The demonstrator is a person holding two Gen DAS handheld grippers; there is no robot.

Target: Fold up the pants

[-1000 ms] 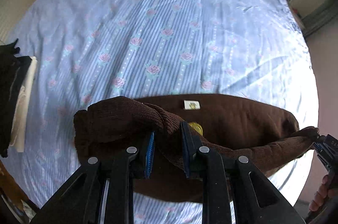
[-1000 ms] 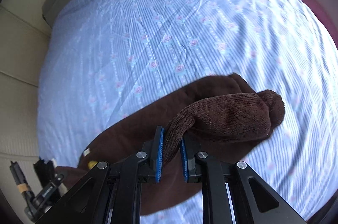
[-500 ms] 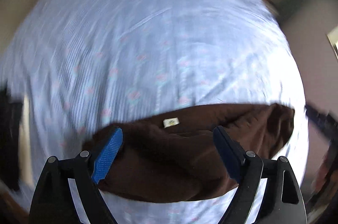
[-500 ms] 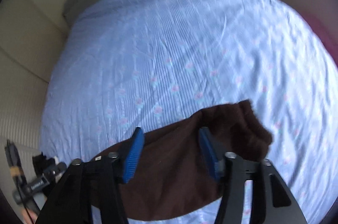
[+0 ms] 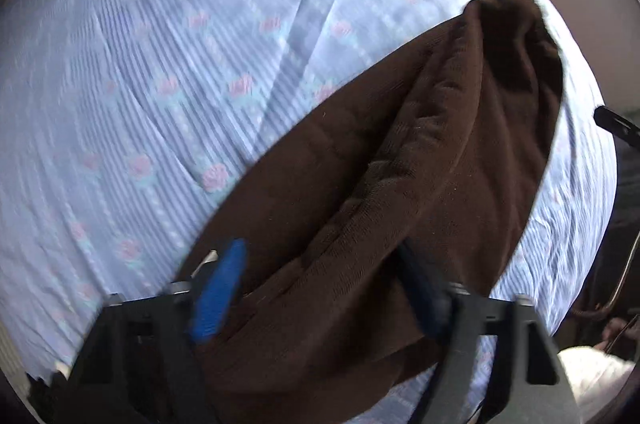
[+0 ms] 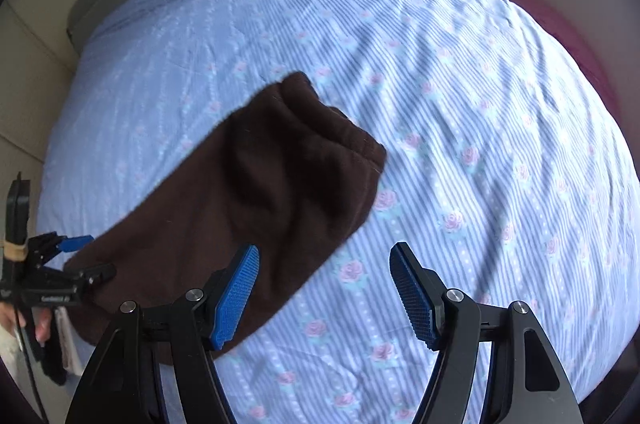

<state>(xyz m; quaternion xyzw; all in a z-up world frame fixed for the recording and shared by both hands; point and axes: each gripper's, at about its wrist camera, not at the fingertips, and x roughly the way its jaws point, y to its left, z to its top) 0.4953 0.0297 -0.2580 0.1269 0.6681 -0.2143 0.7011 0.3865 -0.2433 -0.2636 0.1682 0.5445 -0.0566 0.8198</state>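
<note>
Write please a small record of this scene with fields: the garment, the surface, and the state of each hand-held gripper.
garment: brown pants, folded into a bundle, lying on the bed
surface: blue striped bedsheet with pink roses
left hand-held gripper: open, its fingers on either side of the pants' near end, not closed on it
right hand-held gripper: open, holds nothing, its left pad over the pants' edge
other: beige wall beside the bed

Home bedroom, floral striped bedsheet [image 6: 440, 104]

Brown pants [image 6: 256, 192] lie folded on the bedsheet [image 6: 460, 104].
</note>
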